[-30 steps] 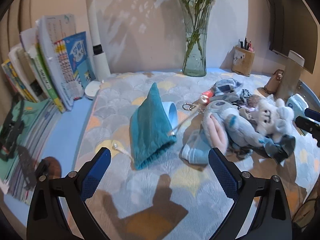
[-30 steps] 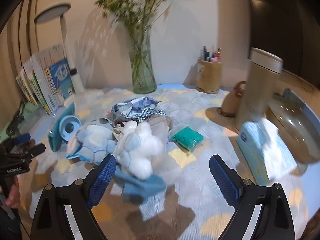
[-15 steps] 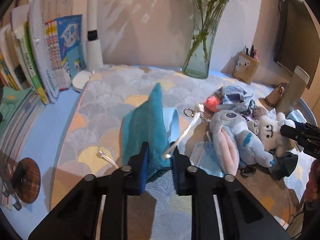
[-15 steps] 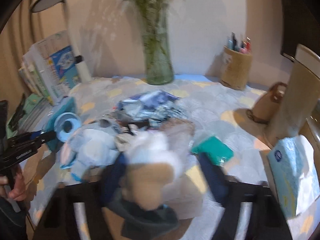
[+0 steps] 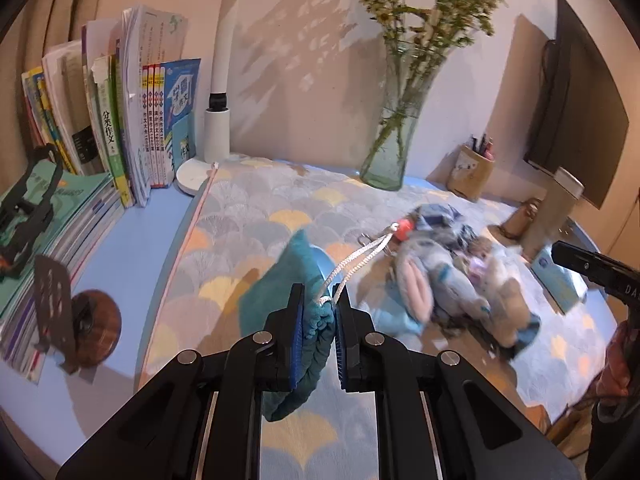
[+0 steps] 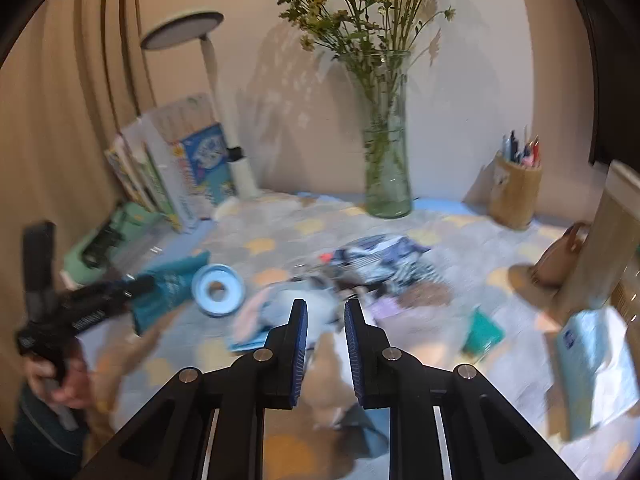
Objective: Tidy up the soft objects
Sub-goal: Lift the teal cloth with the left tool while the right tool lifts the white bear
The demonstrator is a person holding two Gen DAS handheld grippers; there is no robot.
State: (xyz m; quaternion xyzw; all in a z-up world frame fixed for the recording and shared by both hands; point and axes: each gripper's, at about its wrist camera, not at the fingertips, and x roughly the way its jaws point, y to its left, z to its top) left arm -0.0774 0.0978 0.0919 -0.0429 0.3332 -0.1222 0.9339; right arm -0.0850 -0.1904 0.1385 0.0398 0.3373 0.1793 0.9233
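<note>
Pouch of teal cloth, drawstring type, lies toward the left side of the patterned mat, held by the left tongs. The tongs are nearly closed on its gathered mouth, bunched cloth filling the gap between the blue pads. The pouch's long axis runs straight away from these tongs toward the mat's far edge; its white cord trails rightward to the toy pile. A pale blue ring sits just beside the pouch on its right. Middle of mat: a grey-blue plush lies among mixed cloth. Right of centre: the right tongs are narrowed on a pale, tan-and-white plush toy, which is blurred; the grip appears closed on it. The turning relation, as a judgement: the pouch mouth lies to the left of the held toy, so the toy would travel leftward to reach it.
</note>
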